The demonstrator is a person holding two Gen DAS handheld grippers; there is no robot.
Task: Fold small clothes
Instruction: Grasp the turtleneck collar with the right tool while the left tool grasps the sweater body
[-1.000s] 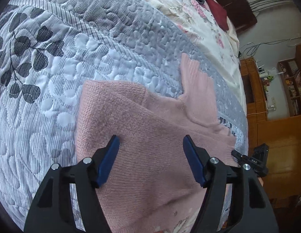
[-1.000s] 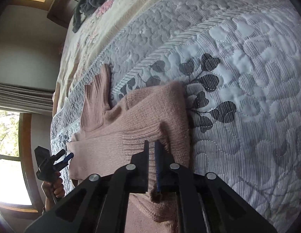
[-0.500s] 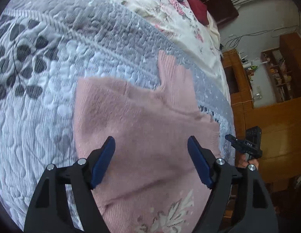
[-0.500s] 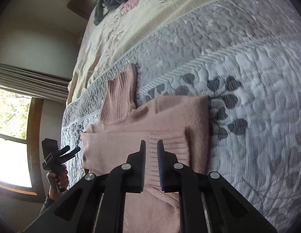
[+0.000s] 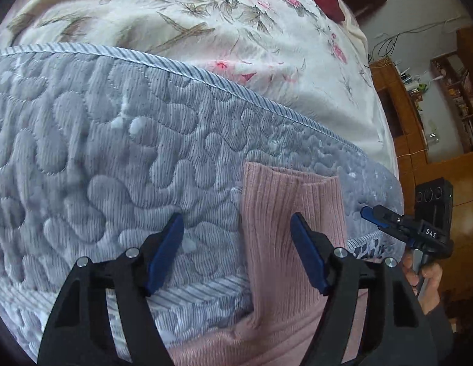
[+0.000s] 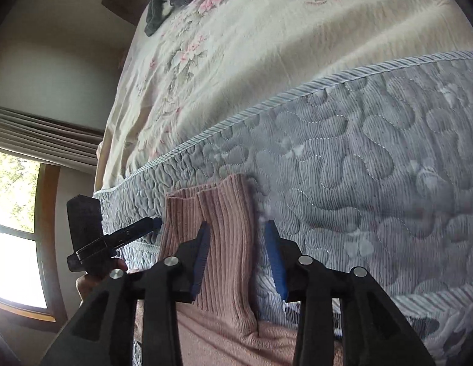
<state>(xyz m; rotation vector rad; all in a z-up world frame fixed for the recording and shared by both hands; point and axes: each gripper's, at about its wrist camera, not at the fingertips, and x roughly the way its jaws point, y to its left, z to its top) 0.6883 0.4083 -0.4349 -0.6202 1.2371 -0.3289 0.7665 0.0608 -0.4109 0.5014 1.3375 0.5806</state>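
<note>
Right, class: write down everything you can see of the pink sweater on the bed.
The pink sweater is a soft knit. Its tall ribbed neck lies flat on the grey quilt, open end pointing up the bed; the smoother body spreads below, mostly hidden. The left gripper and the right gripper are both open near the neck; whether a finger touches the knit is unclear.

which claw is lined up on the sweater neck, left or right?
The right claw: its open jaws straddle the pink sweater's ribbed neck. The left claw, also open, sits off to one side, mostly over the grey quilt.
</note>
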